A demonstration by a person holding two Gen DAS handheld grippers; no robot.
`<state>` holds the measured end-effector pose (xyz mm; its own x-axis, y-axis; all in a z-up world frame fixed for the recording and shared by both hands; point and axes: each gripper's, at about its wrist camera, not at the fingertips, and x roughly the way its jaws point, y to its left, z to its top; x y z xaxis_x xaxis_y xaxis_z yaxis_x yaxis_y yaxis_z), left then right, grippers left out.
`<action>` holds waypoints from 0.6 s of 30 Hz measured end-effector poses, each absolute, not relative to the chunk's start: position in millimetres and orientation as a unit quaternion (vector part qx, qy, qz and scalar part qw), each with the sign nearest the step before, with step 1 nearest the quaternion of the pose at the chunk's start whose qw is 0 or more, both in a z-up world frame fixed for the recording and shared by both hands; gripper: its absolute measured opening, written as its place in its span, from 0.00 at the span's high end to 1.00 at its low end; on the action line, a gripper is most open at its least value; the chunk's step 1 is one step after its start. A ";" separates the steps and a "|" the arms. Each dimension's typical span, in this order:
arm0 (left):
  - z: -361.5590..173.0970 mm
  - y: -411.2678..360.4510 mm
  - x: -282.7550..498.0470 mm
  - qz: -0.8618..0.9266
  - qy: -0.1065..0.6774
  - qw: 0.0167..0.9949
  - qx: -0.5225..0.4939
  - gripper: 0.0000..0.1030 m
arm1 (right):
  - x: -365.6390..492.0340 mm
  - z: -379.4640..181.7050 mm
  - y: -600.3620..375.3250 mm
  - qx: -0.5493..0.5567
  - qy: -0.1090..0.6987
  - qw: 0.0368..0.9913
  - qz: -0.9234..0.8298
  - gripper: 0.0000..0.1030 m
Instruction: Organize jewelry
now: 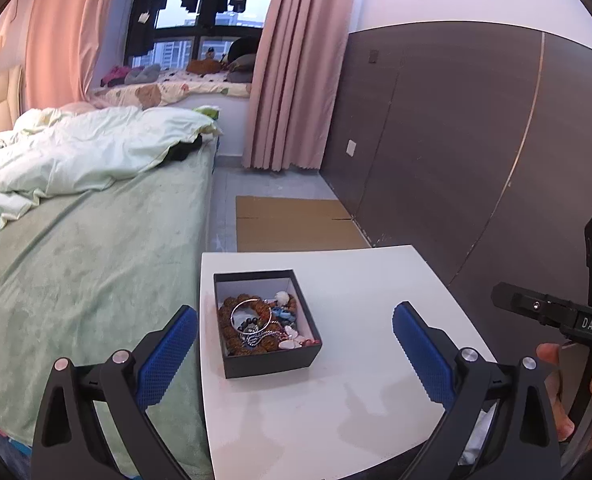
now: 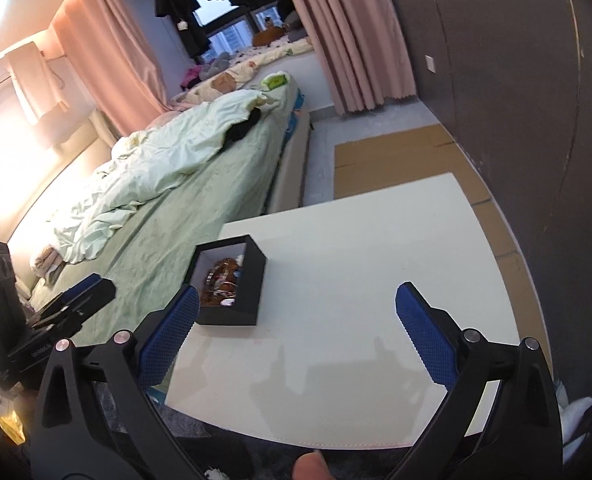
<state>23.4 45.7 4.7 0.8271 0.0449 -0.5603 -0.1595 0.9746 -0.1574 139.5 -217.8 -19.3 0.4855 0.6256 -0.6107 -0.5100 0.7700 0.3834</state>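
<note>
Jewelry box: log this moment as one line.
left gripper: open, empty | right gripper: open, empty | jewelry box: open, on white table, holds bracelets | neither gripper touching box

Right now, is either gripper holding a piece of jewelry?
No. Both the left gripper and the right gripper are open and empty above the white table, and the jewelry lies in the black box.

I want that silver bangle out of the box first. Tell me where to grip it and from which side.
Grip the silver bangle on its raised upper arc, coming straight down from above with the left gripper. It lies tilted on top of the brown bead strands, so its rim is exposed, while the black box walls block any sideways approach.
</note>
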 end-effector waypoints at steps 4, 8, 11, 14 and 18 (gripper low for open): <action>8.2 45.1 18.5 0.051 0.284 0.953 -0.097 0.08 | 127.8 -12.2 -214.7 0.059 0.372 0.860 0.344 0.05; 6.3 48.9 14.6 0.055 0.286 0.951 -0.100 0.08 | 120.6 -12.4 -212.3 0.047 0.369 0.860 0.349 0.05; 4.7 51.4 12.2 0.056 0.288 0.951 -0.100 0.08 | 117.3 -14.6 -212.6 0.038 0.368 0.862 0.347 0.05; 3.8 52.2 10.8 0.060 0.288 0.951 -0.098 0.08 | 117.9 -16.6 -215.1 0.044 0.371 0.861 0.345 0.05; 2.9 53.1 10.6 0.059 0.289 0.950 -0.099 0.08 | 120.8 -17.6 -216.0 0.051 0.373 0.861 0.342 0.05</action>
<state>10.6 53.1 2.9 0.8257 0.0548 -0.5615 -0.1694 0.9734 -0.1540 120.8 -216.0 -17.6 0.4882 0.6270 -0.6070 -0.5517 0.7607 0.3421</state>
